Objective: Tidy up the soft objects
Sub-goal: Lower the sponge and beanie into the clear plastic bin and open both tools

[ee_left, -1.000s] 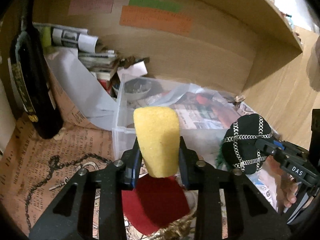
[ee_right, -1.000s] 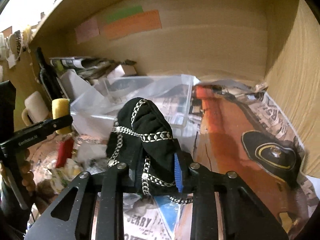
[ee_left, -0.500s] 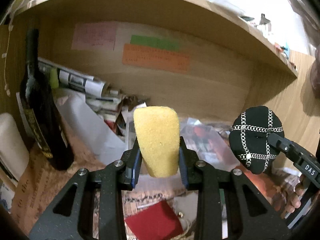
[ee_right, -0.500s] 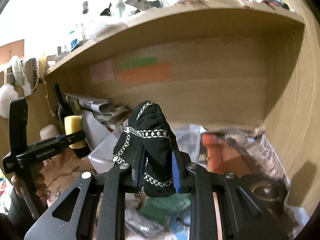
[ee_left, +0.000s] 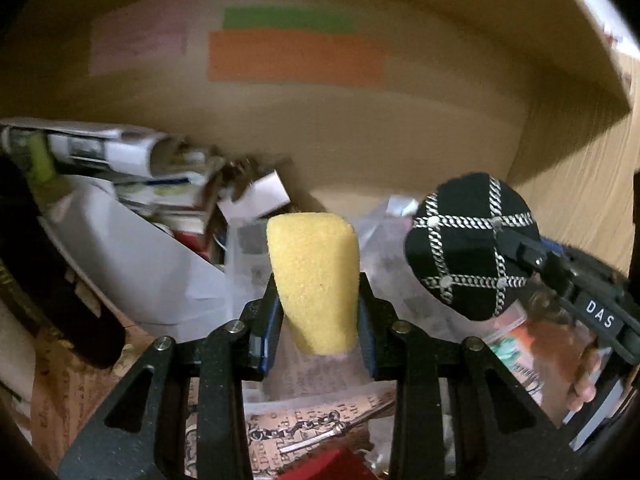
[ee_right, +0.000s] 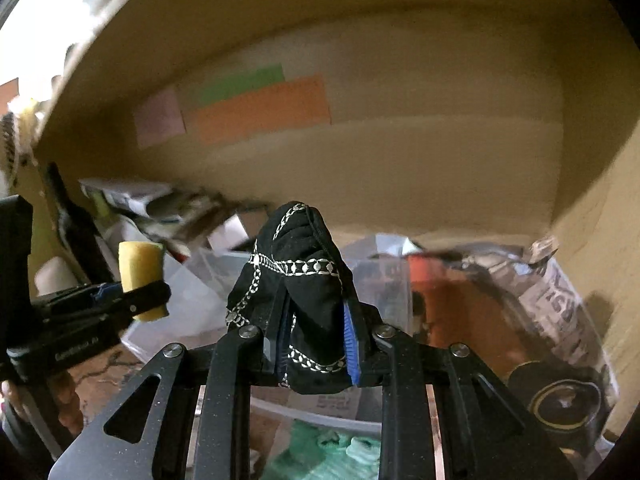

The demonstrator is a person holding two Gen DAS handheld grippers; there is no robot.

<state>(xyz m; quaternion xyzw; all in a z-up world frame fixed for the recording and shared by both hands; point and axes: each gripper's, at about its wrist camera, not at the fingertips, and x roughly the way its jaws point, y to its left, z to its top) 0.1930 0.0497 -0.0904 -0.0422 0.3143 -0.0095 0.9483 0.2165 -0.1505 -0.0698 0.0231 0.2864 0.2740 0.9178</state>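
My left gripper (ee_left: 316, 320) is shut on a yellow sponge (ee_left: 314, 280) that stands upright between the jaws. It also shows at the left of the right wrist view (ee_right: 140, 280). My right gripper (ee_right: 316, 340) is shut on a black soft pouch with a silver chain pattern (ee_right: 296, 280). The pouch also shows in the left wrist view (ee_left: 468, 248), to the right of the sponge. Both are held above a clear plastic box (ee_right: 384, 280) inside a wooden shelf. A green soft thing (ee_right: 332, 456) lies low in the right wrist view, in front of the box.
A dark bottle (ee_left: 44, 288) stands at the left. Rolled papers and clutter (ee_left: 132, 160) are piled at the back left. Coloured paper notes (ee_left: 292, 56) are stuck on the back wall. Newspaper lines the shelf floor (ee_right: 560, 308). A red thing (ee_left: 332, 464) lies below the left gripper.
Both grippers rose and tilted up, then came back down and moved closer to the shelf back. The clear box is in view below them again. Both still hold their objects.
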